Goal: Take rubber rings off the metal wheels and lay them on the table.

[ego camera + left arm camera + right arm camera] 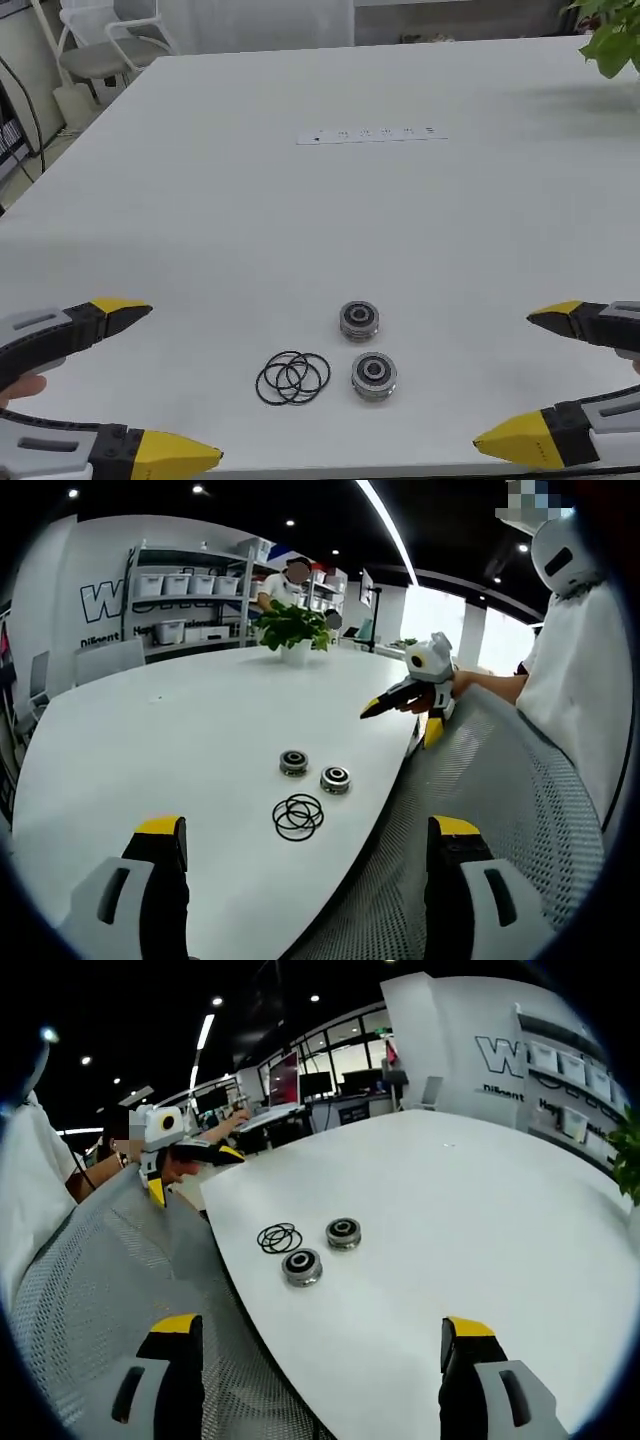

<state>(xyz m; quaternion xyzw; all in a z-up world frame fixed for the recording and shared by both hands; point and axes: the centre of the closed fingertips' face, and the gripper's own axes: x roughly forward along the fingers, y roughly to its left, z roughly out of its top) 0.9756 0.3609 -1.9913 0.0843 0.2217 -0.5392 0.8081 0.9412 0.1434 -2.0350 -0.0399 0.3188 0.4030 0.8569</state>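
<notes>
Beside the metal wheels, rubber rings are lying heaped, seemingly stripped; left gripper and right gripper are hovering agape, empty.

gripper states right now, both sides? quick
Left gripper: open, holding nothing.
Right gripper: open, holding nothing.

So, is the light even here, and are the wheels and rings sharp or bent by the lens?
Head view: soft, even light; the metal wheels and rubber rings are sharp, with faint shadows; the plant in the corner looks softer. Left gripper view: the fisheye curves the table edge, and the ceiling strip light glares. Right gripper view: same curving, with bright lamps overhead.
</notes>
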